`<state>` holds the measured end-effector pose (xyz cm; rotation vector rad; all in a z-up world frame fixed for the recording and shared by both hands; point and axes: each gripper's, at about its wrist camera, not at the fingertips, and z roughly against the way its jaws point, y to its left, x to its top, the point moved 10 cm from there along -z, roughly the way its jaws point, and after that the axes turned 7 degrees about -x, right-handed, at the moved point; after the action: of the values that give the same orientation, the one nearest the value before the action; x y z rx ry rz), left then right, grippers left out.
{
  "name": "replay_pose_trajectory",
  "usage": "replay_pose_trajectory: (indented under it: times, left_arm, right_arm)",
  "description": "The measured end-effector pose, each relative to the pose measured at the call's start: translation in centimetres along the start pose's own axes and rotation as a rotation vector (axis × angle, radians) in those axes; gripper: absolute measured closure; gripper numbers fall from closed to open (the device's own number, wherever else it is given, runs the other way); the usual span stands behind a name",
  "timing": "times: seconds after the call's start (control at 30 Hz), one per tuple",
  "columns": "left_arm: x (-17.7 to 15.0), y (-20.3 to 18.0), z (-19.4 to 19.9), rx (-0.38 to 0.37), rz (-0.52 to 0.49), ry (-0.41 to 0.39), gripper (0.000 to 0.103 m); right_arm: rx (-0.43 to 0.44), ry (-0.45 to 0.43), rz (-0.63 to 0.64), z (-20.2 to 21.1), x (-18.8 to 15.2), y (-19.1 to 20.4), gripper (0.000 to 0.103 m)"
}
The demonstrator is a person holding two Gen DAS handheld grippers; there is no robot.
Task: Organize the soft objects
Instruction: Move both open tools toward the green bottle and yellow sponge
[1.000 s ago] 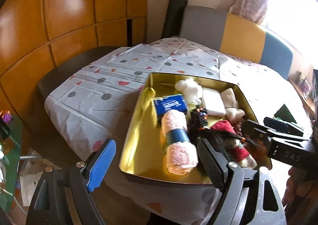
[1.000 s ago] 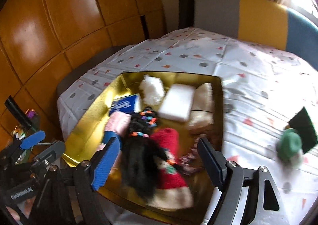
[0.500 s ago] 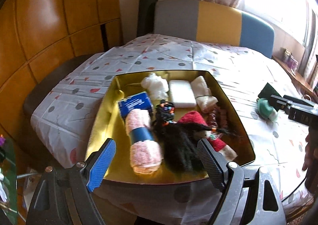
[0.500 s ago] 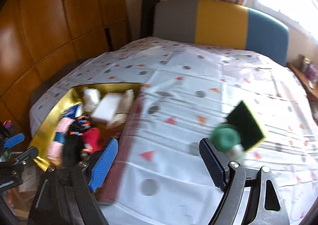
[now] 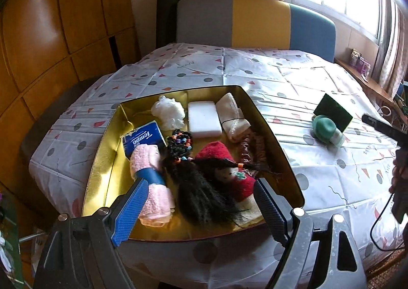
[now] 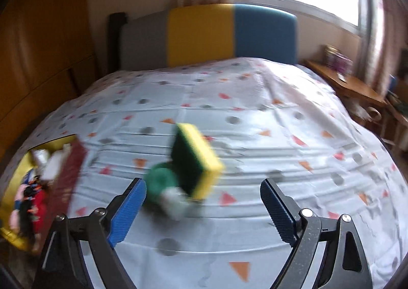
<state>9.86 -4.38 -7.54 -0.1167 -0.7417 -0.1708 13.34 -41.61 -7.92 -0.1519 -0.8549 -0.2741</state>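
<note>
The step in hand appears to be the pickup of the last loose items: the sponge (image 6: 195, 159) and the green soft object (image 6: 163, 185) touching it lie on the tablecloth (image 6: 280, 136), well apart from the gold tray (image 5: 102, 161) that holds the towel, doll and other soft things. The right gripper (image 6: 202, 208) faces the pair with its jaws opening and nothing between them. The left gripper (image 5: 197, 208) hangs over the tray's near edge, fingers spread and empty; the next move likely calls for bracketing one item, then closing gently.
</note>
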Motion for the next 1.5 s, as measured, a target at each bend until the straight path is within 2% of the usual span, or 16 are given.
replay_pose_trajectory:
  times: [0.07, 0.17, 0.27, 0.43, 0.63, 1.07, 1.23, 1.5]
  left_arm:
    - [0.1, -0.4, 0.0, -0.003, -0.006, -0.003, 0.017]
    - [0.2, -0.7, -0.1, -0.005, -0.010, 0.002, 0.017]
    - [0.2, -1.0, -0.3, -0.006, -0.014, 0.010, 0.017]
    - [0.0, -1.7, -0.5, -0.013, -0.024, 0.024, 0.017]
    - [-0.1, -2.8, -1.0, -0.043, -0.029, 0.044, 0.017]
    - [0.6, -7.9, -2.3, -0.126, -0.106, 0.066, 0.017]
    - [0.7, -10.0, -2.8, -0.177, -0.115, 0.085, 0.017]
    - [0.1, -11.7, -3.3, -0.217, -0.126, 0.108, 0.018]
  right_arm:
    - [-0.055, 0.080, -0.076, -1.7, -1.1, -2.5, 0.011]
    - [-0.027, 0.089, -0.193, -2.0, -0.8, -4.3, 0.011]
    - [-0.022, 0.116, -0.251, -2.2, -1.0, -5.1, 0.010]
    - [-0.018, 0.154, -0.266, -2.9, -1.5, -5.0, 0.010]
    - [-0.013, 0.158, -0.267, -2.8, -2.0, -4.8, 0.009]
    - [0.014, 0.152, -0.321, -2.3, -1.4, -5.2, 0.008]
    - [0.021, 0.156, -0.343, -2.3, -1.4, -5.5, 0.006]
    - [0.029, 0.172, -0.373, -2.4, -1.6, -5.7, 0.006]
